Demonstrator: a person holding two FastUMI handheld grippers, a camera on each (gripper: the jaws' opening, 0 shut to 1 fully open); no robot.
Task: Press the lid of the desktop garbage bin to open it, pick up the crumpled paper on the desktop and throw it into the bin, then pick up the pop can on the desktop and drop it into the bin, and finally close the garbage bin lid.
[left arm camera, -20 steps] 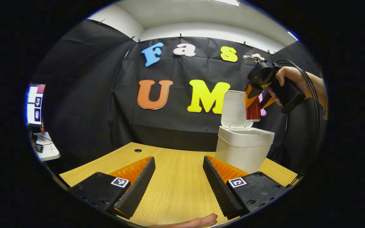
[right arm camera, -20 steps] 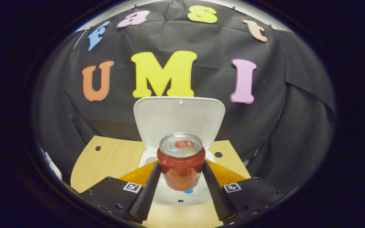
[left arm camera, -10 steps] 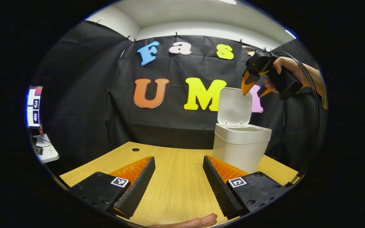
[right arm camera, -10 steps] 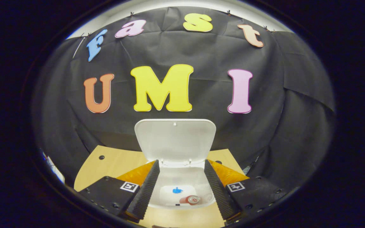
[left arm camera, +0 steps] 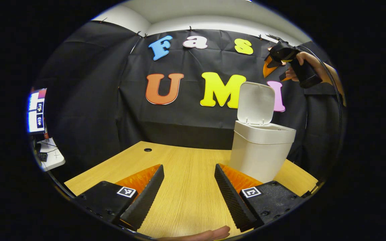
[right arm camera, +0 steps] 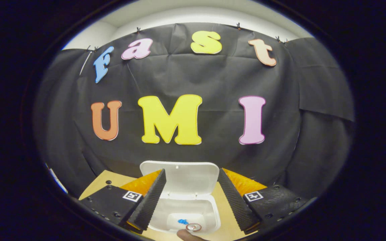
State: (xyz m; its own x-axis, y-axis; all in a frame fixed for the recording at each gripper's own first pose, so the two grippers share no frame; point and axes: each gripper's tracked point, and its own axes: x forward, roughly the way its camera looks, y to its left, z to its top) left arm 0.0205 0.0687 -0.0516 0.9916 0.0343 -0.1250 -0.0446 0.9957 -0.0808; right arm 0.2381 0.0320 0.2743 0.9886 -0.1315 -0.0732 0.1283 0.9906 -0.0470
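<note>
A second ago the right gripper held the pop can over the bin; now its jaws stand apart and empty, and it has risen well above the lid (the left gripper view has it up near the top of the cloth wall). The can lies at the bottom of the garbage bin, top end up, beside a bit of blue; the crumpled paper I cannot make out for certain in there. The left gripper has barely shifted: jaws spread, nothing between them, low over the table, the bin just ahead to its right with its lid upright.

Both drops look done, so the closing step is in hand. The next move calls for bringing a gripper behind or above the lid's top edge and pushing it forward and down until it seats, gently, since the light bin could slide or tip.
</note>
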